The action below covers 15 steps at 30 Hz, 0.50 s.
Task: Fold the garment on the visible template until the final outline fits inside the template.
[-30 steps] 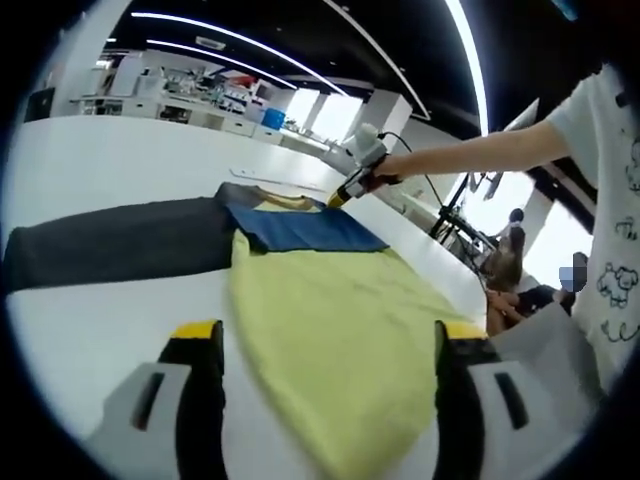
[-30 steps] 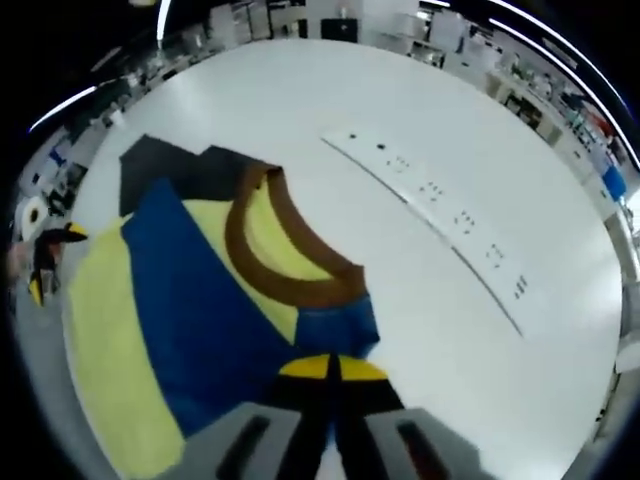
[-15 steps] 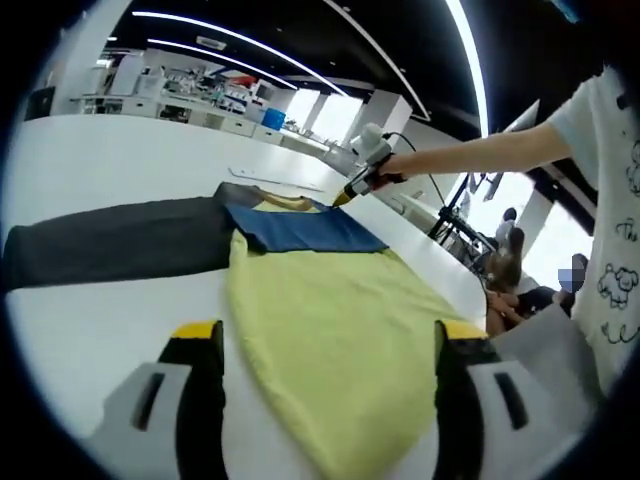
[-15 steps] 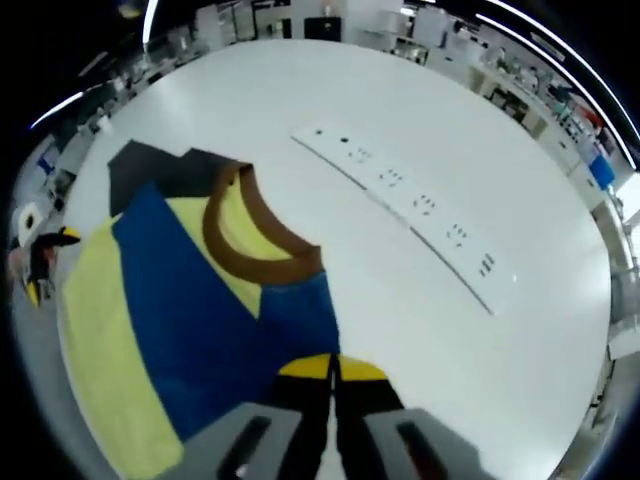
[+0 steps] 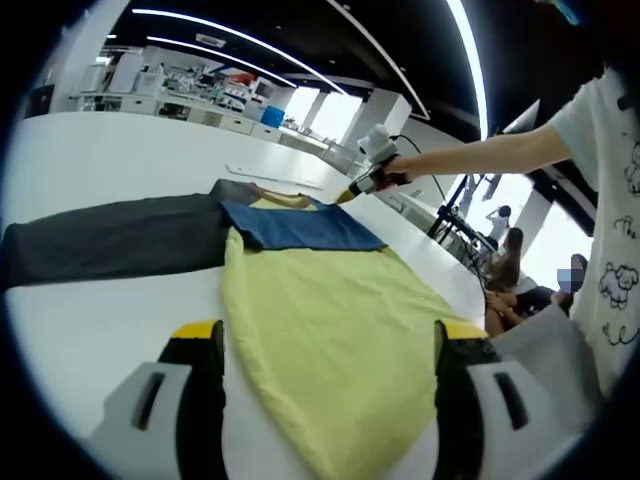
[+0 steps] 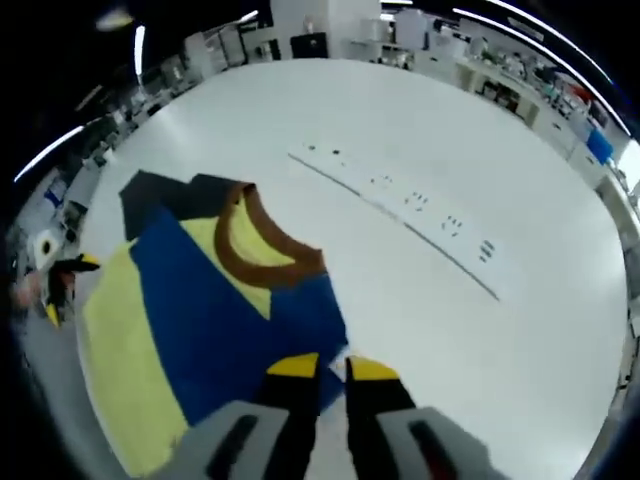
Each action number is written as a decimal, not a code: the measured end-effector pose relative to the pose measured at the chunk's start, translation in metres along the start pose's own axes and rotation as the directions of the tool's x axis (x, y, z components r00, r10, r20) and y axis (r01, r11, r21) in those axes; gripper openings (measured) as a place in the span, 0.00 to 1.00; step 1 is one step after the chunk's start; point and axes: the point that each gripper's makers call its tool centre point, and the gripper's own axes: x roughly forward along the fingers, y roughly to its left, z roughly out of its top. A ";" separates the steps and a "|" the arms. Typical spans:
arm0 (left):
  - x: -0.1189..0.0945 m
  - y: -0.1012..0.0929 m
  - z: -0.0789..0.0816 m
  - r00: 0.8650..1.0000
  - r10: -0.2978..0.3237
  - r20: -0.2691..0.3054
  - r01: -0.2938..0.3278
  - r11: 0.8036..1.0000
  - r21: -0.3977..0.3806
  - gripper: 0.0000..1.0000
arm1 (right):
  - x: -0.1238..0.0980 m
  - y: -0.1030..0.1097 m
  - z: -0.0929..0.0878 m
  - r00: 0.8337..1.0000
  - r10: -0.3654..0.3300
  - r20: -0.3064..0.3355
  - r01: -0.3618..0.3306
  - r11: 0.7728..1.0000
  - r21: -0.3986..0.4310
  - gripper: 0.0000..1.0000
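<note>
A yellow garment [image 5: 330, 310] with a blue band [image 5: 300, 228] and a brown collar [image 6: 262, 262] lies flat on the white table [image 5: 90, 160]. A dark grey piece [image 5: 110, 240] stretches left from its collar end; I cannot tell whether it is a sleeve or the template. My left gripper [image 5: 328, 335] stands open at the hem end, the yellow cloth lying between its jaws. My right gripper [image 6: 333, 368] is at the blue corner [image 6: 318, 318] beside the collar, its jaws slightly apart with white table in the gap. It appears in the left gripper view as the right gripper [image 5: 358, 186], held by a person's arm.
A long white strip [image 6: 400, 198] with dark marks lies on the table beyond the collar. A person in a printed white shirt [image 5: 620, 250] stands at the table's right edge. Other people sit further back [image 5: 510, 270]. The left gripper [image 6: 65, 285] shows small at the far hem.
The right gripper's jaws, closed tip to tip on the blue corner before, now stand apart and sit a little back from the cloth. The left gripper has stayed put.
</note>
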 end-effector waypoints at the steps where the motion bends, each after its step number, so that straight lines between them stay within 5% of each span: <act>1: 0.000 0.000 0.000 1.000 0.000 -0.001 0.000 1.000 0.002 0.84 | 0.001 0.000 0.001 1.000 -0.003 -0.001 0.003 1.000 0.001 0.08; 8: -0.001 0.001 0.000 1.000 0.003 -0.004 -0.003 1.000 0.001 0.83 | 0.014 -0.007 -0.007 0.997 -0.020 -0.071 0.016 0.999 -0.049 0.01; 15: 0.001 0.003 0.003 1.000 0.009 -0.007 -0.009 1.000 0.006 0.81 | 0.010 -0.013 -0.009 0.996 -0.046 -0.075 0.047 0.999 0.005 0.00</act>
